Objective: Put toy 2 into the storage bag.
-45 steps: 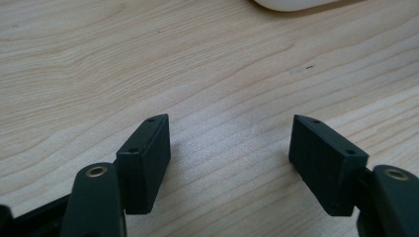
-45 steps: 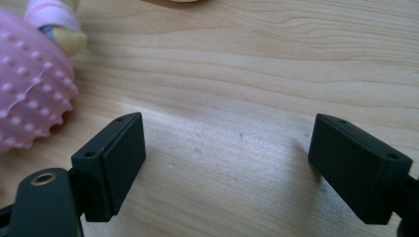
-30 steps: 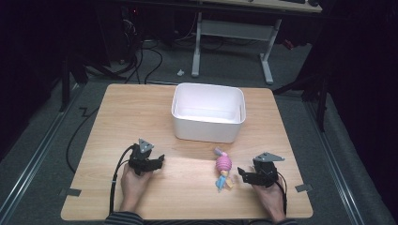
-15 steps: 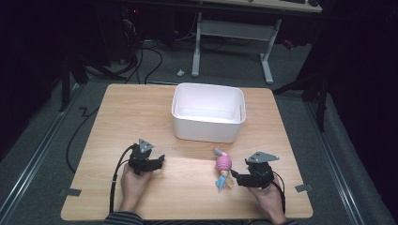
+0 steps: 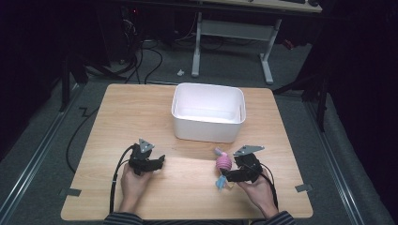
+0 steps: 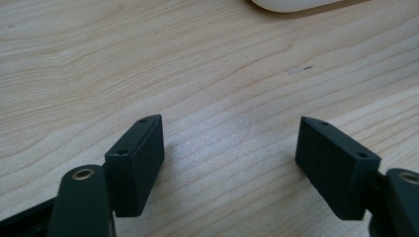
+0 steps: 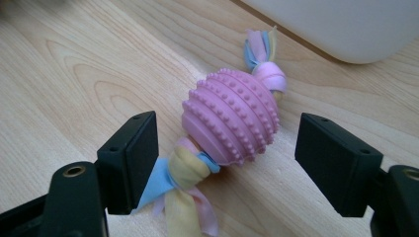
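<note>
At the left of the high view, the left hand-held gripper (image 5: 158, 163) rests low over the wooden bench (image 5: 141, 108), well apart from the toy. In the left gripper view its jaws stand wide apart with nothing but bare wood grain between them; they have just been opening a little further.

Toward the middle, a white tub (image 5: 209, 112) sits at the far part of the bench. Just in front of its right corner lies the pink toy (image 5: 223, 163), a knobbly rubber ball with knotted strips of pastel cloth at both ends.

At the right, the right hand-held gripper (image 5: 227, 177) is just beside the toy, pointing leftward at it. In the right gripper view the toy (image 7: 231, 123) lies on the bench between the jaws, slanted, with one cloth knot up near the tub (image 7: 346, 24) and the other down by the left-hand jaw. The blue cloth strip reaches that jaw; the other jaw stands clear of the ball. The jaws are open around the toy, not pressing it, and have just been opening slightly.
</note>
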`<state>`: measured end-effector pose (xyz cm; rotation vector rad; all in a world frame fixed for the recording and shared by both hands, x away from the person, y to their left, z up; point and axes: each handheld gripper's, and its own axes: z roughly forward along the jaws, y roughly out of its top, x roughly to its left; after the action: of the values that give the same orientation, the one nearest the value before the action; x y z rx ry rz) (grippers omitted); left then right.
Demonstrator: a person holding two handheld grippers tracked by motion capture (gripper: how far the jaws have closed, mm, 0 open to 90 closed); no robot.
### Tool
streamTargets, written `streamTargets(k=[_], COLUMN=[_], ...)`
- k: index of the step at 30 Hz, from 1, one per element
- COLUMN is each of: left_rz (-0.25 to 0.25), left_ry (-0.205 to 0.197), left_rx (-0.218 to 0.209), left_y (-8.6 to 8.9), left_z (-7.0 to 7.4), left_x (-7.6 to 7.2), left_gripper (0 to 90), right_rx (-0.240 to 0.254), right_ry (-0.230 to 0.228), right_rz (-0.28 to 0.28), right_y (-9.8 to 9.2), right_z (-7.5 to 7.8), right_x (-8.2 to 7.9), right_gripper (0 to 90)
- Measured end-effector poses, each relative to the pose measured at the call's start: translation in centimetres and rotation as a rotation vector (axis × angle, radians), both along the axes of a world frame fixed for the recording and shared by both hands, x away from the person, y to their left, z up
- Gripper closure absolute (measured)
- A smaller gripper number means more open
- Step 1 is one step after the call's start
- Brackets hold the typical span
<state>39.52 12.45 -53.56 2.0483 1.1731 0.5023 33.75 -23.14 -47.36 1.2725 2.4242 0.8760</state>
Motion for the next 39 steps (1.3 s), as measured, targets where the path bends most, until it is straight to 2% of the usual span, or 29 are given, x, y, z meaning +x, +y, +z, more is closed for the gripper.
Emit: streamTargets(k=[12,21,28,31,39], left_rz=[0.000,-0.001,-0.001,-0.001,-0.002], left_ry=[0.000,0.000,0.000,0.000,0.001], left_rx=[0.000,-0.001,0.000,-0.001,-0.003], left_y=[0.0,0.0,0.0,0.0,0.0], left_z=[0.0,0.0,0.0,0.0,0.0], left_x=[0.0,0.0,0.0,0.0,0.0], left_gripper=[27.2,27.1,27.1,27.1,26.9], right_rx=[-0.040,-0.061,-0.079,-0.067,-0.099], right_ry=[0.051,0.053,0.057,0.062,0.050], right_rz=[0.000,-0.022,-0.038,-0.038,-0.024], right_y=[1.4,1.4,1.1,0.9,1.3], right_z=[-0.6,-0.9,-1.1,-1.1,-1.0], right_x=[1.5,1.9,2.1,2.1,2.1], right_gripper=[24.9,27.7,33.1,33.6,34.8])
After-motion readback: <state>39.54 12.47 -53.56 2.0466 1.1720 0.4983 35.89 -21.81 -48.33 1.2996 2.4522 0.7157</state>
